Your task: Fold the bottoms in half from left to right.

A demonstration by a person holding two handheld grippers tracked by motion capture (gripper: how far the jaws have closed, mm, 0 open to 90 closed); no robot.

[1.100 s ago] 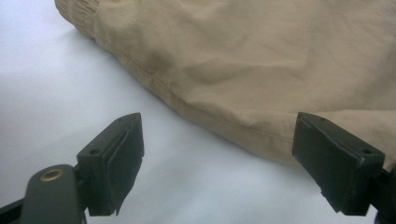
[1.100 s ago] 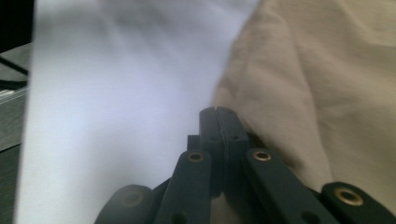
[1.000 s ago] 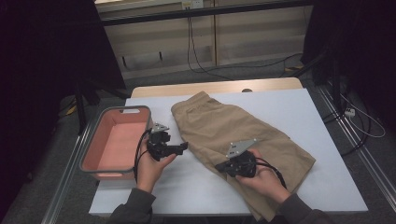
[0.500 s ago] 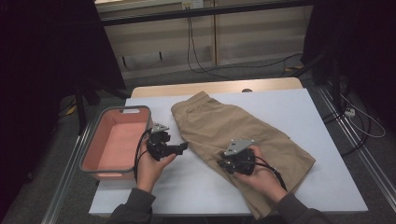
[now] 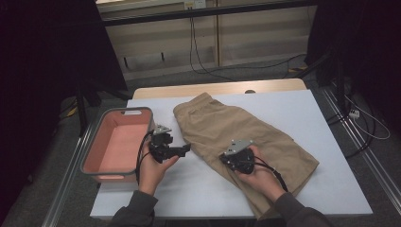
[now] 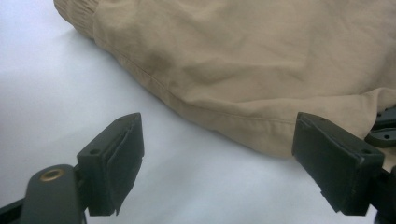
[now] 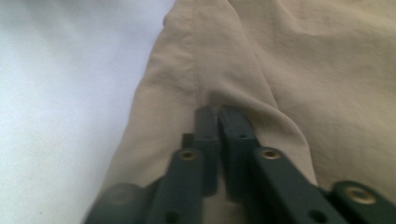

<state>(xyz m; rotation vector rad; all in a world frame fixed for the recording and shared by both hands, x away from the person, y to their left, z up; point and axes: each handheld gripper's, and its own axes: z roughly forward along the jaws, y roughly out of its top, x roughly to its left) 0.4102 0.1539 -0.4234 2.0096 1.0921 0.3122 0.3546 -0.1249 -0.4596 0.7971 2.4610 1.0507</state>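
Right gripper pinched on soft, floppy khaki shorts near hem; left gripper wide open, empty

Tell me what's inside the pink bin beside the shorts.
The pink bin shows a bare pink floor in the high view, with nothing in it; its near inside wall is hidden by the rim.

The right gripper pinches a raised fold of the tan shorts; white tabletop lies toward nine o'clock.
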